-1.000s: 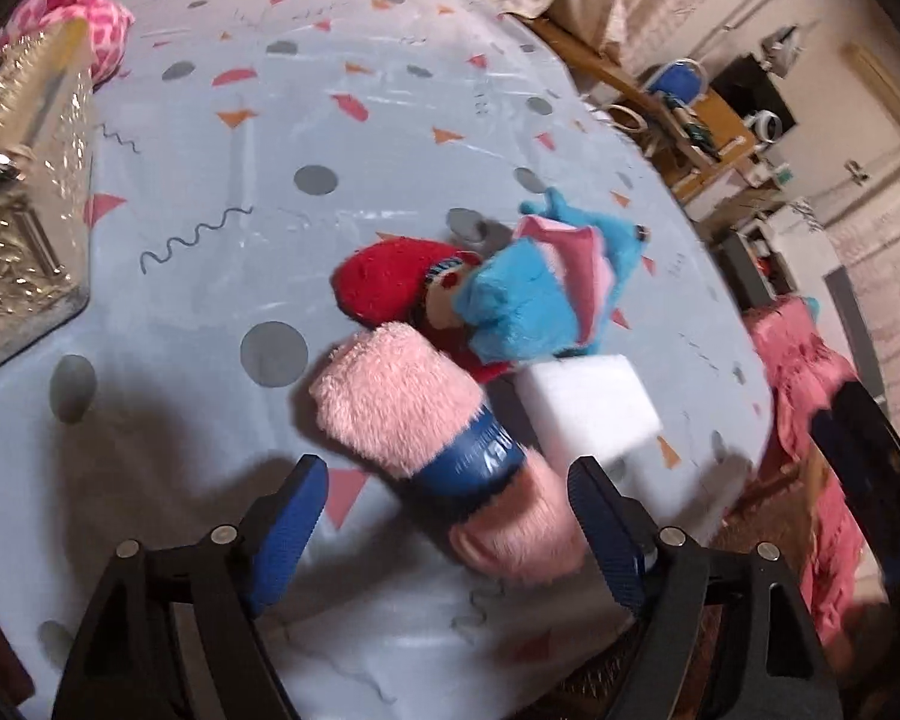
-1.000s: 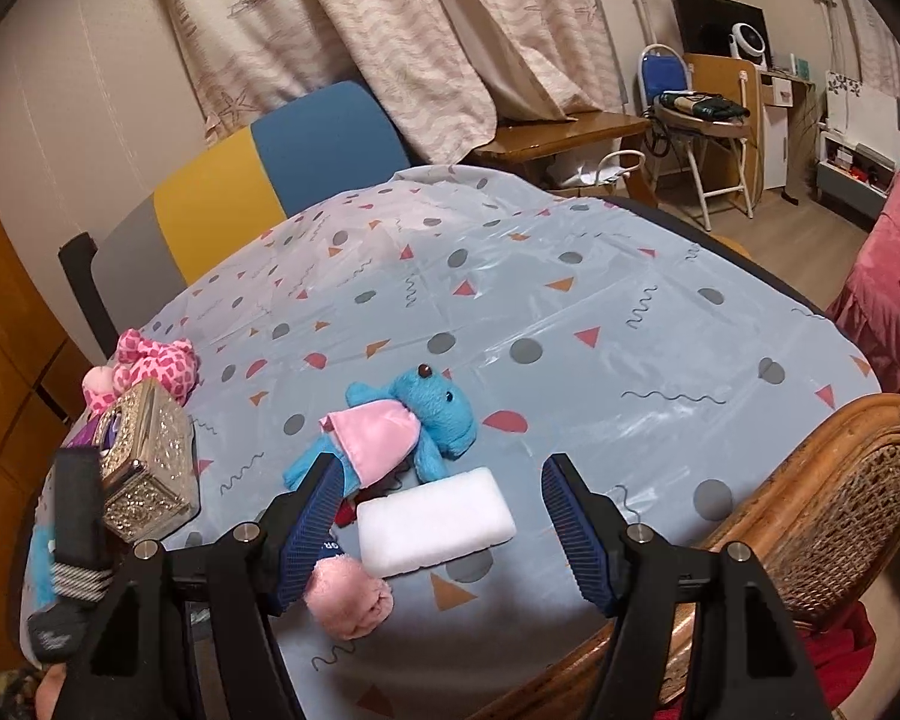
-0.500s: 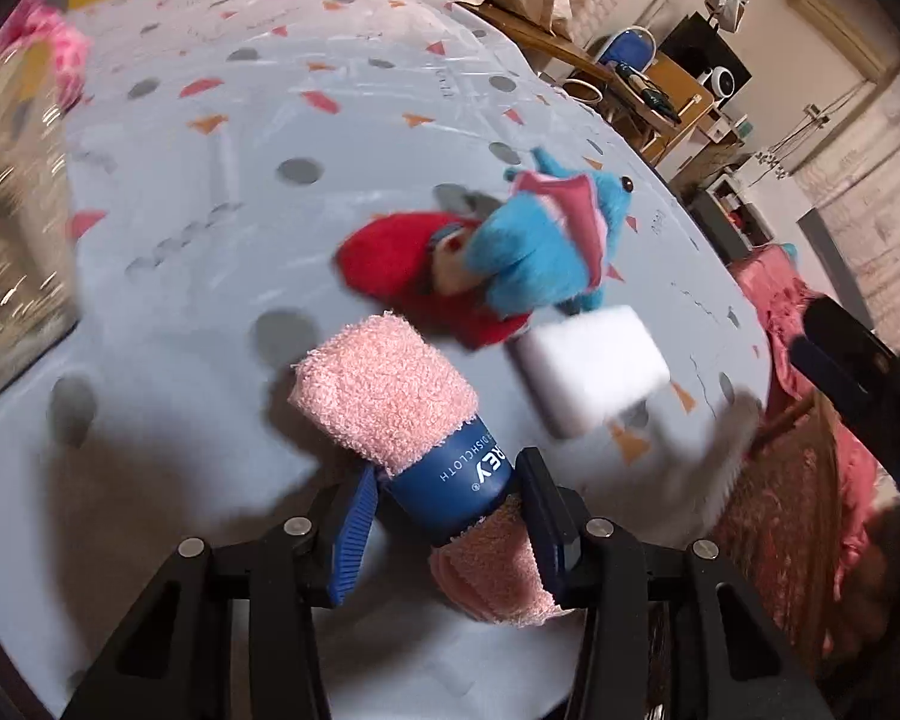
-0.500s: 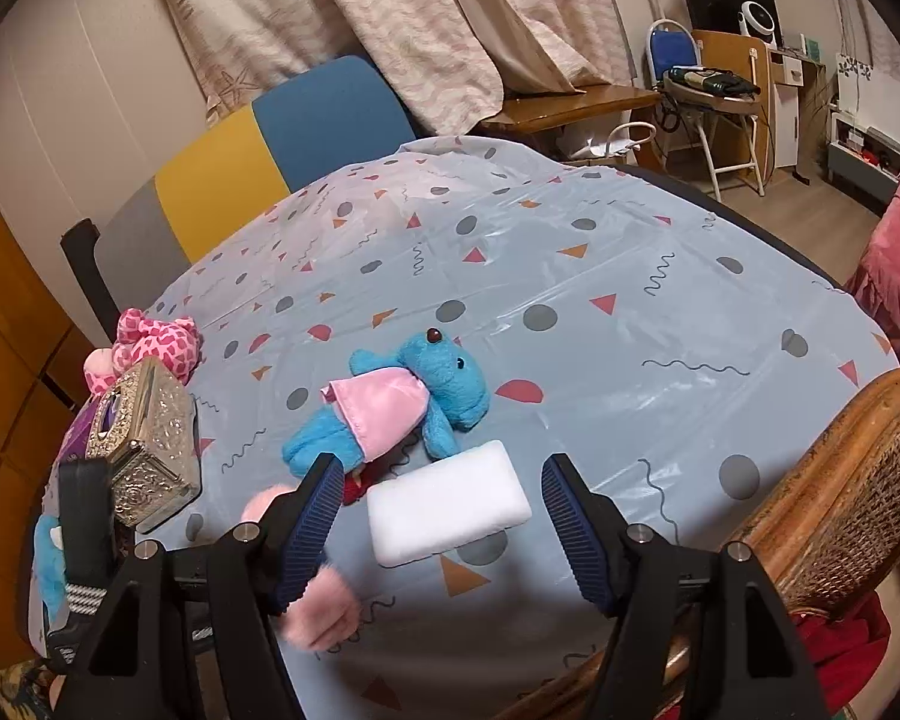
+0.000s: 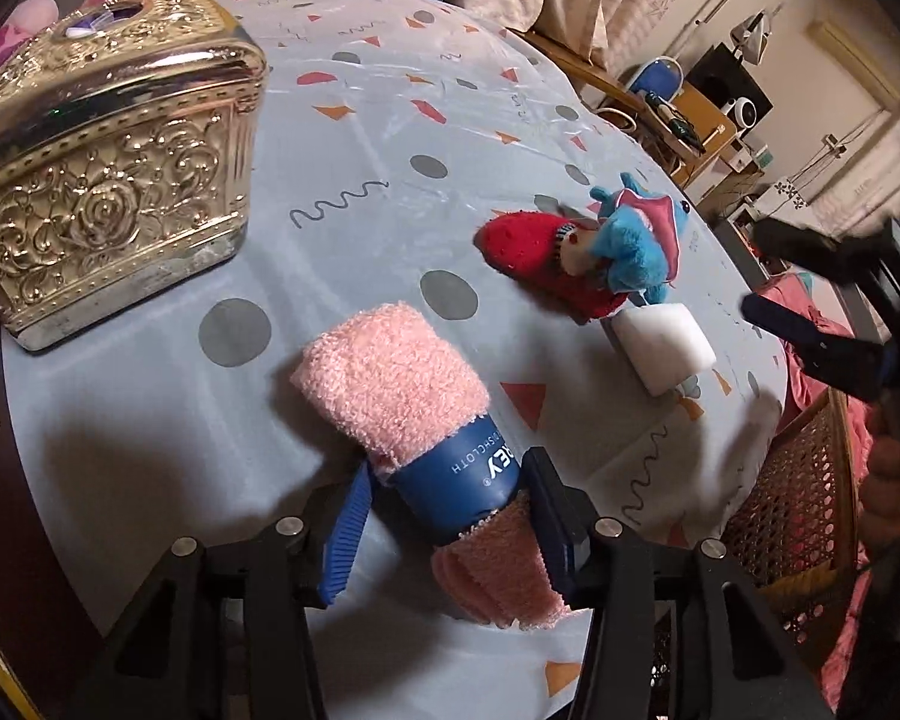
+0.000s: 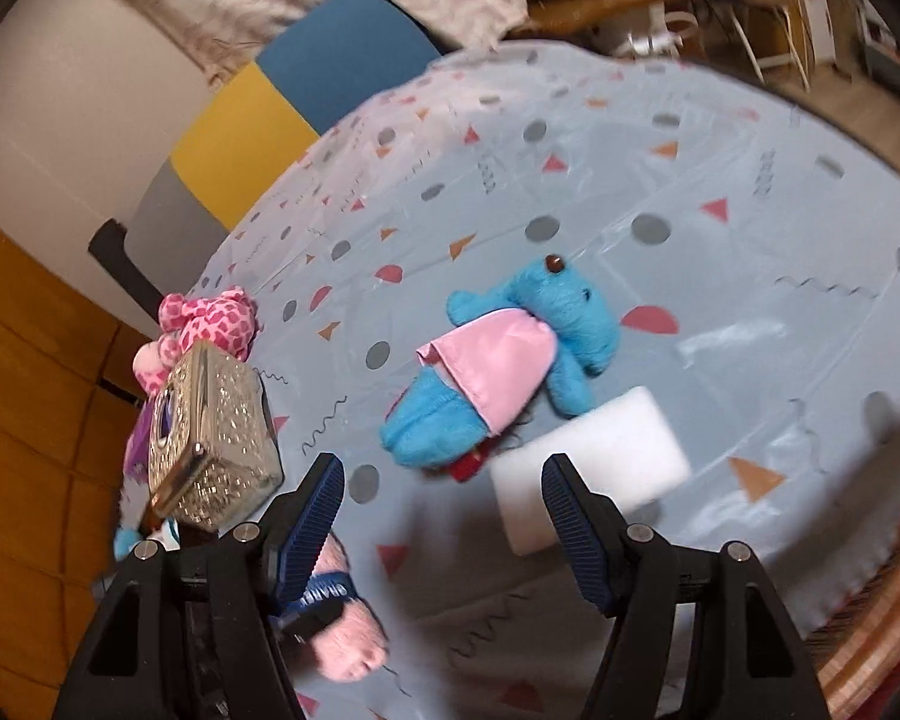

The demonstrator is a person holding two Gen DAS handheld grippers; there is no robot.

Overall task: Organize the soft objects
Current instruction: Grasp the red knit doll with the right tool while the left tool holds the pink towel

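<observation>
My left gripper point(image 5: 444, 516) is shut on a rolled pink towel point(image 5: 390, 378) at its blue paper band point(image 5: 459, 474); the roll also shows in the right wrist view point(image 6: 345, 639). A blue plush toy in a pink dress point(image 6: 510, 354) lies on the table over a red soft item point(image 5: 525, 252), and shows in the left wrist view point(image 5: 636, 240). A white sponge block point(image 6: 594, 465) lies beside them, also in the left wrist view point(image 5: 663, 345). My right gripper point(image 6: 444, 516) is open and empty, above the table near the sponge.
A gold embossed tissue box point(image 5: 102, 144) stands at the table's left, also in the right wrist view point(image 6: 216, 444), with a pink spotted plush point(image 6: 207, 321) behind it. A wicker chair point(image 5: 798, 480) stands at the table's near edge. A blue and yellow chair back point(image 6: 282, 108) is beyond.
My left gripper closed on the pink towel's blue band and has carried it leftward toward the gold box. My right gripper has tilted and moved closer to the sponge, still open.
</observation>
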